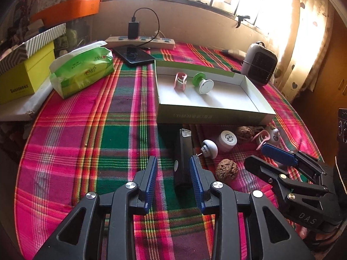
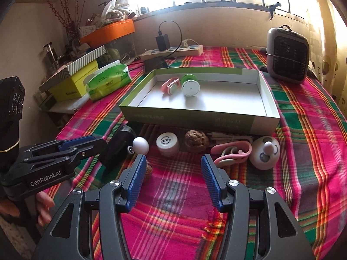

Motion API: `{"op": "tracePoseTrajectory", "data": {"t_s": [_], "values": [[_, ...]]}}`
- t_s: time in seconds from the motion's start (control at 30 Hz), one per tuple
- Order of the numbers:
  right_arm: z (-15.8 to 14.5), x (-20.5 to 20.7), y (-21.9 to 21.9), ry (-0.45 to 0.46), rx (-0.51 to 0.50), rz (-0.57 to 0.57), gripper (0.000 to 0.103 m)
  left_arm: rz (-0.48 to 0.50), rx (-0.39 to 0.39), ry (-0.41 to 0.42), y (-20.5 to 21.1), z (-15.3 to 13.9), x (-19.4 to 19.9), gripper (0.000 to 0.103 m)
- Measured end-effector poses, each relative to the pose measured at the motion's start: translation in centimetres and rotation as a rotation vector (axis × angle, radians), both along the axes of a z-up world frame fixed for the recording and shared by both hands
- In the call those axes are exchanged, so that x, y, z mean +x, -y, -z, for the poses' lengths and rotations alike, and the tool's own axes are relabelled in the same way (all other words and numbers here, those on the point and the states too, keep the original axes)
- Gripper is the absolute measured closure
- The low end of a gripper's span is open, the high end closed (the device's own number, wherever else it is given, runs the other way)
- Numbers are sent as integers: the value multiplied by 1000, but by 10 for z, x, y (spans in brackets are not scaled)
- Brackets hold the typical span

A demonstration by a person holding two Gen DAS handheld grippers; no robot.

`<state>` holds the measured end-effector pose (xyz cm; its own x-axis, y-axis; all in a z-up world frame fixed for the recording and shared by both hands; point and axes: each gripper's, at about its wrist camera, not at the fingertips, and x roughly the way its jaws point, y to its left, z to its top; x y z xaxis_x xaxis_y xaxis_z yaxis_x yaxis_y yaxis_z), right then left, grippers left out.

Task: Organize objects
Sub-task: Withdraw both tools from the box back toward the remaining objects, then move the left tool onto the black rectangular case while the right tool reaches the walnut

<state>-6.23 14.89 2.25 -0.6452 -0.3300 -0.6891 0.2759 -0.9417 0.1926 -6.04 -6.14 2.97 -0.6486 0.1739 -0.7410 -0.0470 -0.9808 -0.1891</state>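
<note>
An open white-lined box (image 1: 212, 117) (image 2: 195, 119) sits on the plaid cloth and holds a pink clip (image 1: 181, 81) (image 2: 170, 85) and a green-and-white knob (image 1: 202, 84) (image 2: 190, 86). In front of it lie a black case (image 1: 183, 151) (image 2: 118, 147), a white knob (image 1: 209, 148) (image 2: 141, 145), a white jar (image 1: 226, 140) (image 2: 167, 144), two walnuts (image 1: 226, 170) (image 2: 196, 140), a second pink clip (image 2: 232, 153) and a white round gadget (image 2: 265, 152). My left gripper (image 1: 173, 159) (image 2: 95, 144) is open around the black case, a gap at its left pad. My right gripper (image 2: 172, 158) (image 1: 258, 153) is open over bare cloth.
A green tissue pack (image 1: 82, 69), a phone (image 1: 135, 55) and a power strip (image 1: 141, 41) lie at the back. A small heater (image 2: 287, 55) stands back right. Stacked boxes (image 1: 23, 75) crowd the left edge. A hand (image 2: 43, 203) holds the left gripper.
</note>
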Motion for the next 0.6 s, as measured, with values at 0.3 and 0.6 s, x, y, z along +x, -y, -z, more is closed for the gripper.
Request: {"op": "tracePoseTrajectory", "data": {"t_s": [0.3, 0.6], "values": [[8, -3, 17, 22, 6, -56, 49, 12, 10, 9, 0, 4, 0, 72], [18, -5, 36, 46, 71, -109, 49, 34, 10, 16, -2, 6, -2, 71]]}}
